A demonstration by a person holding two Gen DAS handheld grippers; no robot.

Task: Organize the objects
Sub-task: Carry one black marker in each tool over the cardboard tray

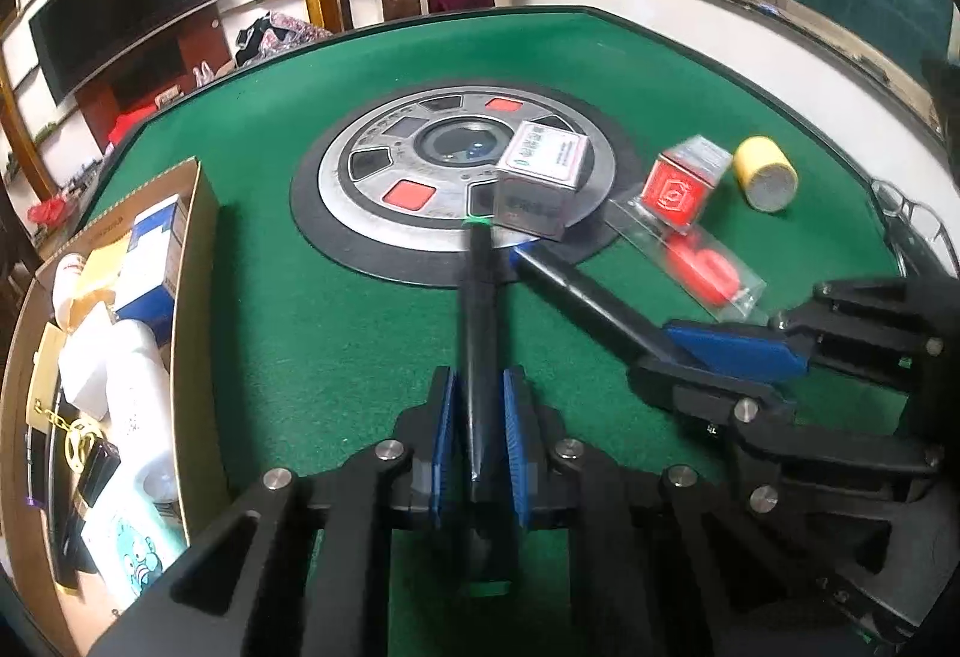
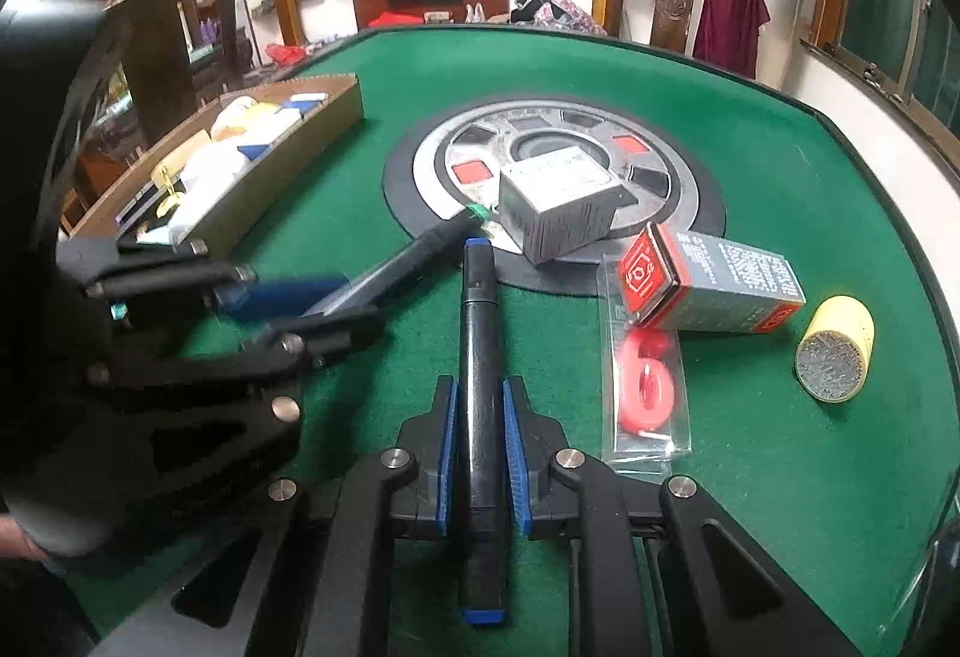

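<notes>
My left gripper [image 1: 480,384] is shut on a black marker with a green tip [image 1: 478,261], which points at the silver box [image 1: 540,177] on the round centre disc [image 1: 372,201]. My right gripper [image 2: 477,393] is shut on a black marker with blue ends [image 2: 478,309]. Both marker tips lie close together by the silver box [image 2: 558,210]. In the left wrist view the right gripper [image 1: 660,351] comes in from the right. In the right wrist view the left gripper [image 2: 336,306] comes in from the left.
A cardboard tray [image 1: 192,261] with several boxes and bottles stands at the left of the green table [image 1: 270,333]. Right of the disc lie a red and grey box [image 2: 714,279], a plastic bag with a red piece [image 2: 645,375] and a yellow roll [image 2: 837,357].
</notes>
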